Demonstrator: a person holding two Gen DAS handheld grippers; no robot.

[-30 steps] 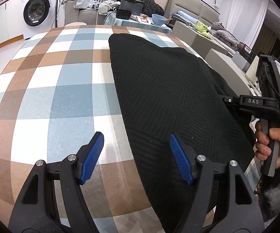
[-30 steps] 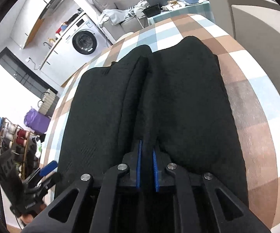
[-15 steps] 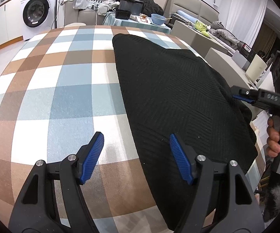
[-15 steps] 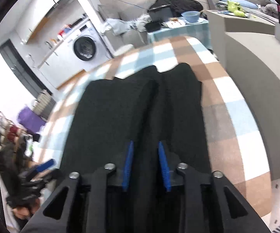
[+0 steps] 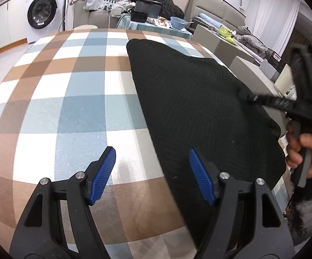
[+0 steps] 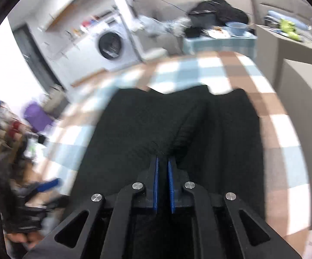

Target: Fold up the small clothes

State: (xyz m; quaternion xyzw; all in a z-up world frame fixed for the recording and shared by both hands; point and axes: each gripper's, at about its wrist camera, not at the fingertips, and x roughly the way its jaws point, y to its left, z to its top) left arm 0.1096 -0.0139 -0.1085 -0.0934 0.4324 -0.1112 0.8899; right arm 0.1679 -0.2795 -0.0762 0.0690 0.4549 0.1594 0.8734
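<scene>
The right gripper (image 6: 163, 161) was closing its jaws on a pinched ridge of the black knit garment (image 5: 195, 99), which rose in a fold toward the pads. The left gripper (image 5: 151, 172) stood wide open with nothing between its fingers, just beside the garment's near edge. The garment lay across the checked tablecloth (image 5: 69, 99).

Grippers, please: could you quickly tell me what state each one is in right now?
Left gripper: open, holding nothing, above the checked tablecloth.
Right gripper: jaws closing, with a pinched ridge of the black knit garment between the pads.
</scene>
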